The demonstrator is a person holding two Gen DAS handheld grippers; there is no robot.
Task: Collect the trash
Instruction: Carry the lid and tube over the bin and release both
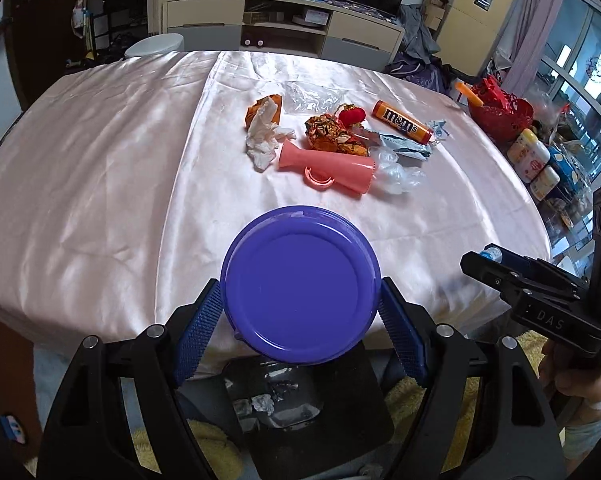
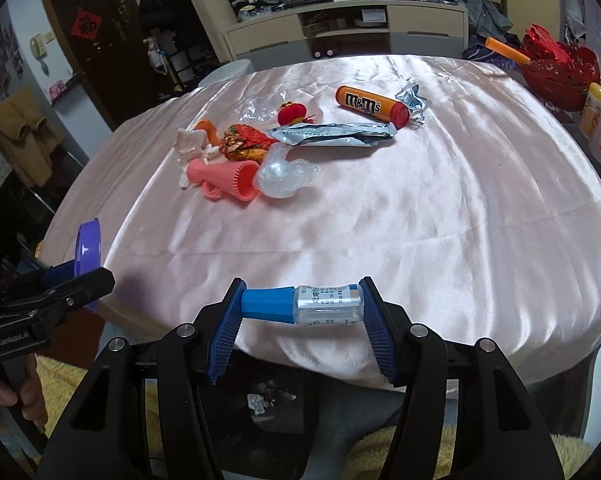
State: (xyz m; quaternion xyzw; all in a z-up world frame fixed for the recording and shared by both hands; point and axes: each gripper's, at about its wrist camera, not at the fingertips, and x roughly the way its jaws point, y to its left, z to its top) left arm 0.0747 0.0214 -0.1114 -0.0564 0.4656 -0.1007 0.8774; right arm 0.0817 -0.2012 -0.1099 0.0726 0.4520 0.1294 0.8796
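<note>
The left gripper [image 1: 300, 312] clamped a purple plastic lid [image 1: 300, 284] by its rim, its blue pads pressing both sides. The right gripper [image 2: 300, 308] gripped a small clear bottle with a blue cap [image 2: 300, 305] end to end — both were above the near edge of the pink satin tablecloth [image 2: 420, 220], over a black bin [image 1: 284, 396] with crumpled scraps inside.

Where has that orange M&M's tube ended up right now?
The M&M's tube lies on the pink tablecloth at the far side in the right wrist view, beside a silver wrapper.
</note>
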